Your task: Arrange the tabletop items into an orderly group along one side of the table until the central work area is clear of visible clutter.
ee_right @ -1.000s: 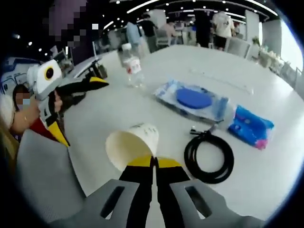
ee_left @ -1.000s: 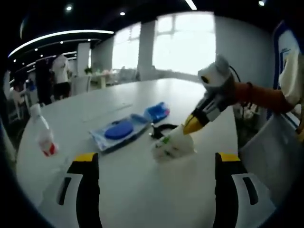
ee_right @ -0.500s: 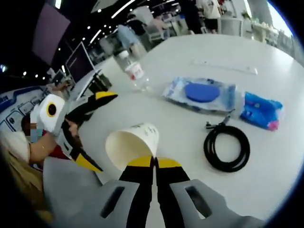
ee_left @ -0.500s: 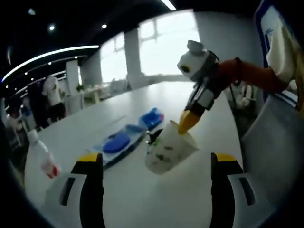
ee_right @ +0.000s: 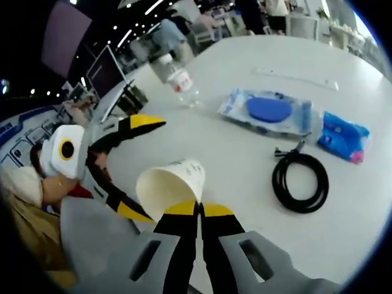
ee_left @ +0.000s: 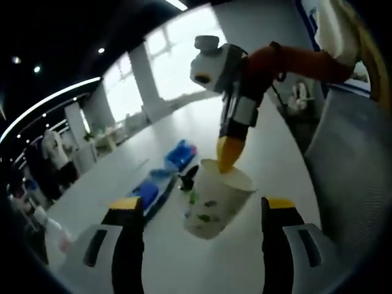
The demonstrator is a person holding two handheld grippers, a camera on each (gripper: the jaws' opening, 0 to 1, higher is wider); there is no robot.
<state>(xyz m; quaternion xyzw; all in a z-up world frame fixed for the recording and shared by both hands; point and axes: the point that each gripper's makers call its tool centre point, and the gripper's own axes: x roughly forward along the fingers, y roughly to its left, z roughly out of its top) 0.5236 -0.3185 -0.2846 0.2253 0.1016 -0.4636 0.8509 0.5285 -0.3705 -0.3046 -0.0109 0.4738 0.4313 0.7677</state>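
Now the right gripper (ee_right: 198,211), clamped on the paper cup (ee_right: 171,187) rim, carries it; next, set it beside the bottle (ee_right: 177,79). Left gripper (ee_left: 199,211) stands apart.

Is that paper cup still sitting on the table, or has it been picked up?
Apart. In the left gripper view the cup hangs tilted above the table, pinched at its rim by the right gripper.

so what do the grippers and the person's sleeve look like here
Both grippers have grey-and-black jaws with yellow tips: the left gripper and the right gripper. Seen from the left gripper view, the right one carries a white body, held by an arm in an orange sleeve.
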